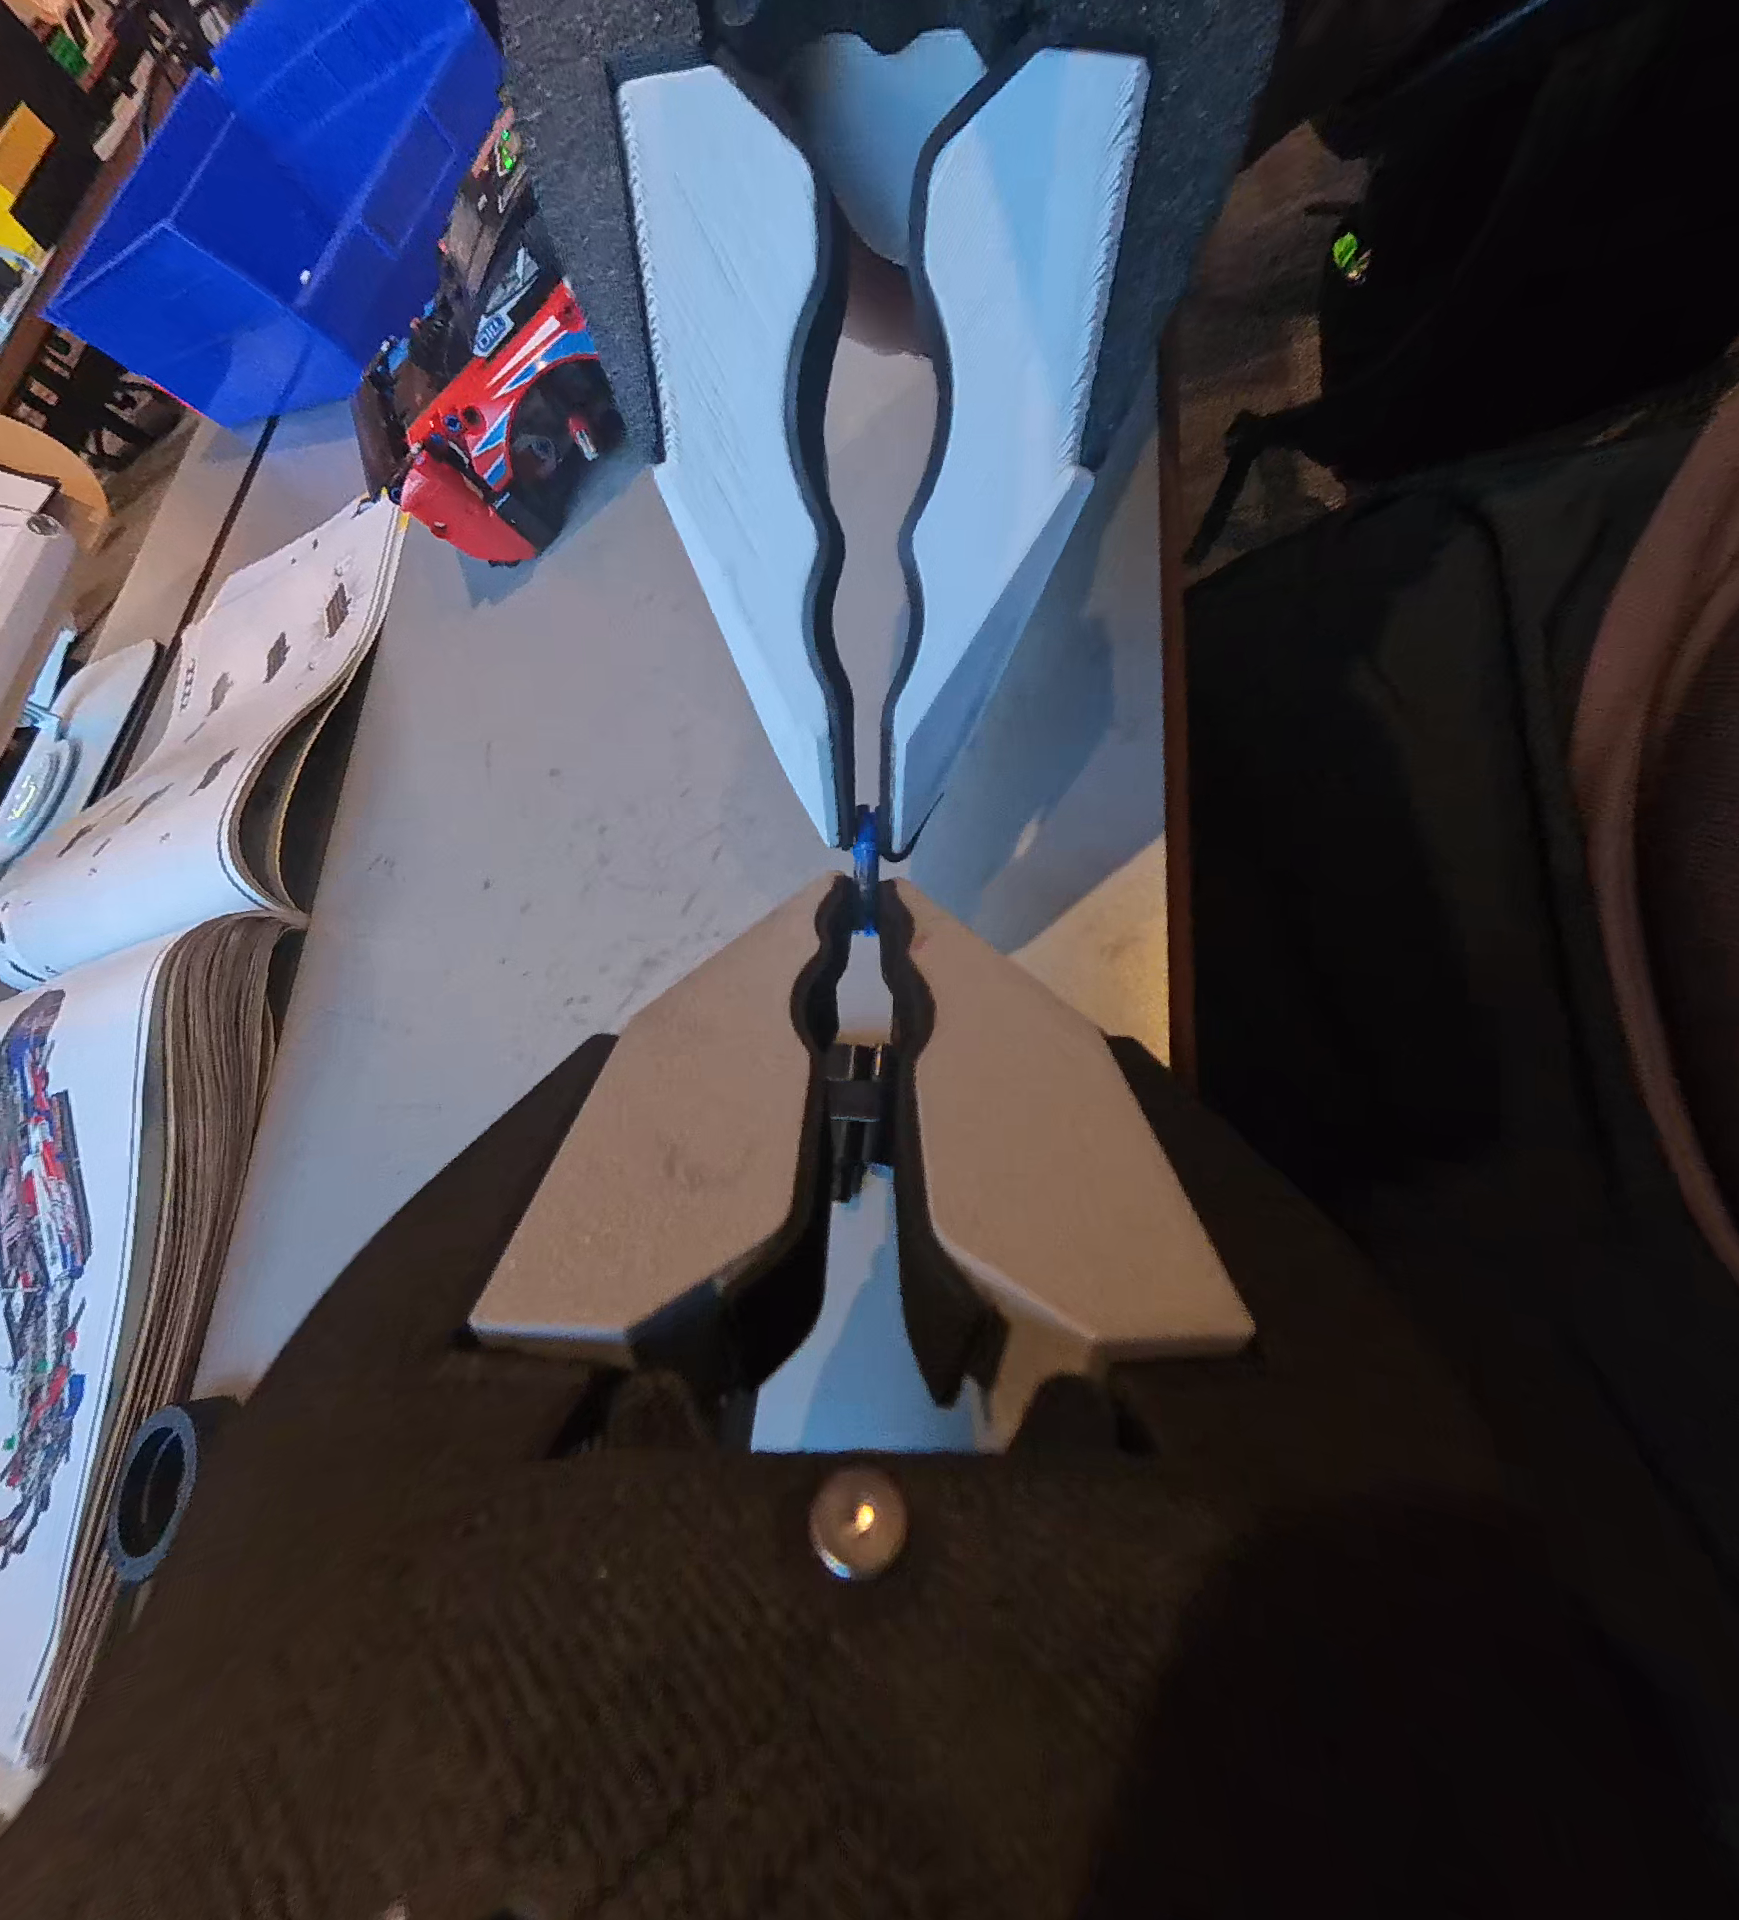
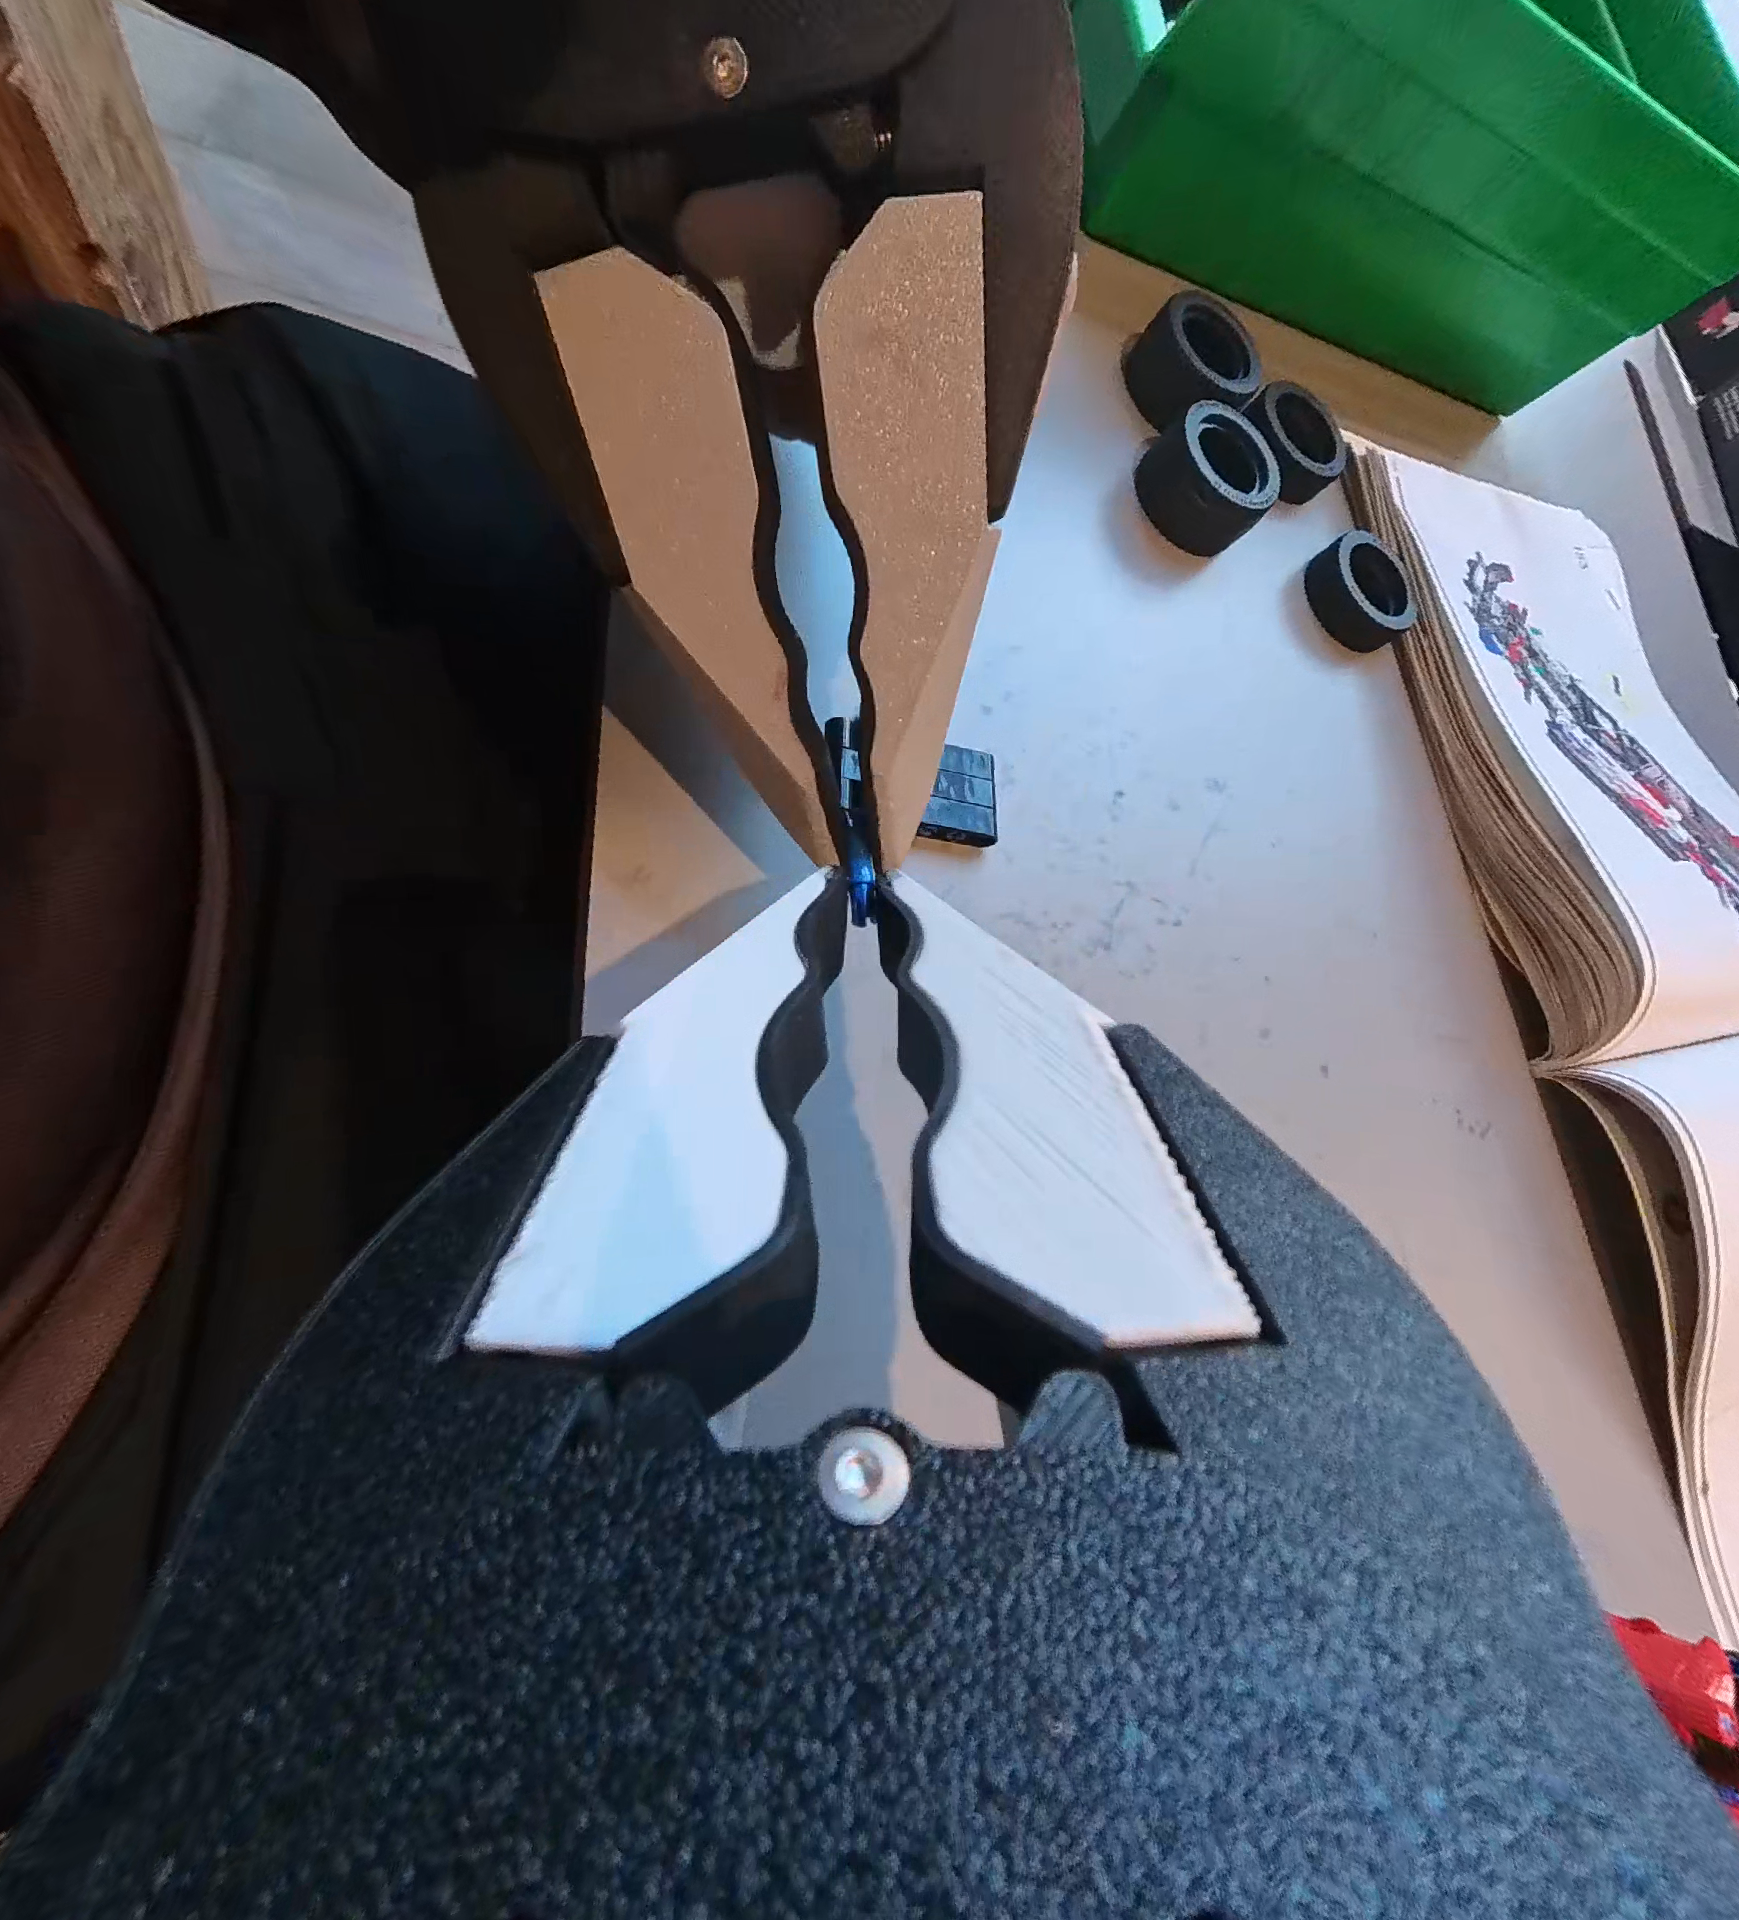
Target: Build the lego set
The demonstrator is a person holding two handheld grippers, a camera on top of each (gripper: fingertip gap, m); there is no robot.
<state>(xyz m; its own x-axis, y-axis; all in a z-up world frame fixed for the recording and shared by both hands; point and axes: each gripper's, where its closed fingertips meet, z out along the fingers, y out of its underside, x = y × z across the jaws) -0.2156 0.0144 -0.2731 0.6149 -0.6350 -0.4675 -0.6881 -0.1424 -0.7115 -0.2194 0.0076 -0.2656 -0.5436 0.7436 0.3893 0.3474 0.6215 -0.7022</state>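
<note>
My two grippers meet tip to tip above the white table (image 1: 553,790). My left gripper (image 1: 863,896), with tan fingers, is shut on a small black lego piece (image 1: 857,1101) held between its pads. A blue pin (image 1: 865,854) sticks out of the tips. My right gripper (image 2: 857,896), with white fingers, is shut on that blue pin (image 2: 860,878). In the right wrist view the left gripper (image 2: 852,847) comes down from the top with the black piece (image 2: 847,769) in it. In the left wrist view the right gripper (image 1: 867,831) comes in from the top.
An open instruction book (image 1: 169,831) lies to the left, with a red lego car (image 1: 506,457) and a blue bin (image 1: 293,208) behind it. Several black tyres (image 2: 1229,457), a loose black brick (image 2: 967,795) and a green bin (image 2: 1416,187) sit on the table. A dark bag (image 2: 221,727) is off its edge. The tips of both grippers are at nearly the same place. Both grippers' tips are roughly 25 cm from the red lego car (image 1: 506,457).
</note>
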